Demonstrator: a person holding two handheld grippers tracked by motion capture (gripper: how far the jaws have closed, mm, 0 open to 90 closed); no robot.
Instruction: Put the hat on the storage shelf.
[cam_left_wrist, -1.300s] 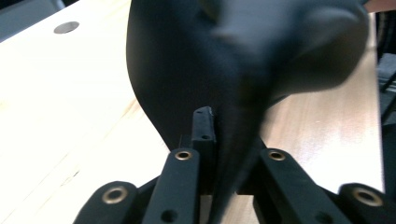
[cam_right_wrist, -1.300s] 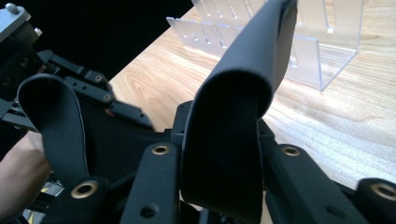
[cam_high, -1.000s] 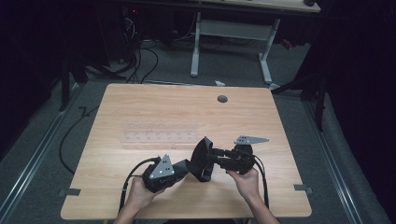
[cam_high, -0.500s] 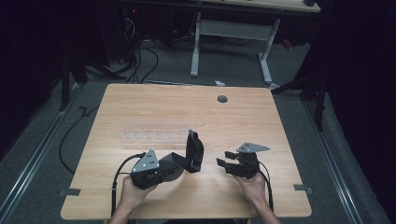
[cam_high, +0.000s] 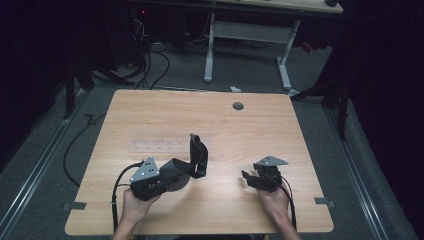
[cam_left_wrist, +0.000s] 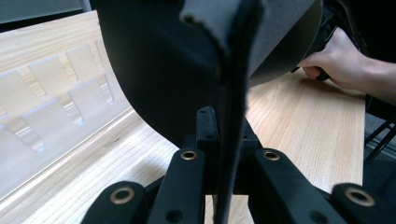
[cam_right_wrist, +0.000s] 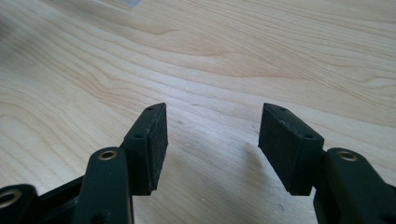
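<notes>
A black flexible pad (cam_high: 196, 156) curls upward over the wooden table (cam_high: 280, 135), and my left gripper (cam_high: 175, 174) is shut on its lower edge. In the left gripper view the pad's thin edge (cam_left_wrist: 231, 116) runs up between the jaws of my left gripper (cam_left_wrist: 227, 154), and its curved face (cam_left_wrist: 163, 70) looms above. My right gripper (cam_high: 250, 178) hovers low over the table at the front right, apart from the pad. In its own view my right gripper (cam_right_wrist: 212, 126) has just been opening, with bare wood between the pads.
A clear plastic rack (cam_high: 167, 145) lies flat on the table behind the pad, and it shows at the left (cam_left_wrist: 46, 116) in the left gripper view. A cable hole (cam_high: 238, 106) sits near the far edge. Another desk's legs (cam_high: 210, 50) and floor cables (cam_high: 150, 60) lie beyond.
Both grippers held the black pad together one second ago. The right gripper has let go, opened, and moved right and down. The left gripper has carried the pad leftward.
</notes>
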